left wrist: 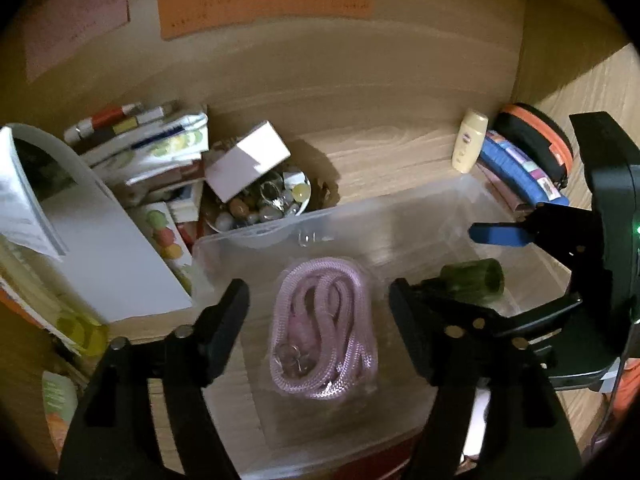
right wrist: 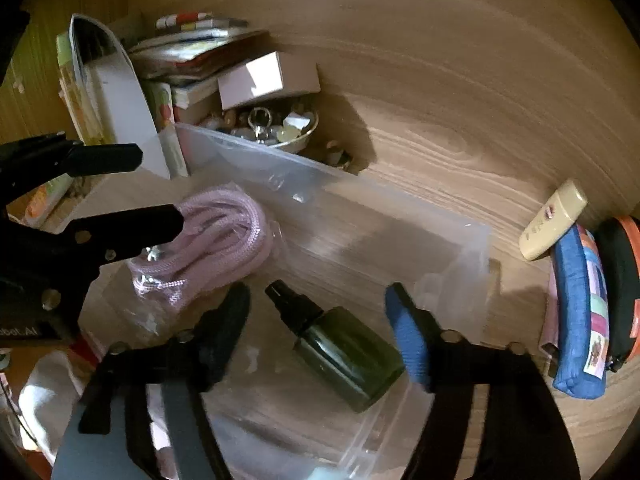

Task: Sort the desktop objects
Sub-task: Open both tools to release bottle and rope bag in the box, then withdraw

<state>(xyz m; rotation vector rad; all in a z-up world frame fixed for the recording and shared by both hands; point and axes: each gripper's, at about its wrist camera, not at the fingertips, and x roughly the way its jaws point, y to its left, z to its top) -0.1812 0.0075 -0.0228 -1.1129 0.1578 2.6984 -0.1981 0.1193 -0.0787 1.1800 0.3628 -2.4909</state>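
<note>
Only partly legible, "bot.AI" on left gripper body.

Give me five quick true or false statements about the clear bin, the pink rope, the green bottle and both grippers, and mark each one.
1. The pink rope lies inside the clear bin. True.
2. The green bottle stands upright on the desk outside the bin. False: it lies on its side inside the bin.
3. The left gripper is clamped on the rope. False: its jaws stand open, clear of the rope on both sides.
4. The right gripper is open, with the bottle lying between its fingers. True.
5. The cream bottle is inside the bin. False: it stands on the desk beyond the bin, beside the blue pouch.
</note>
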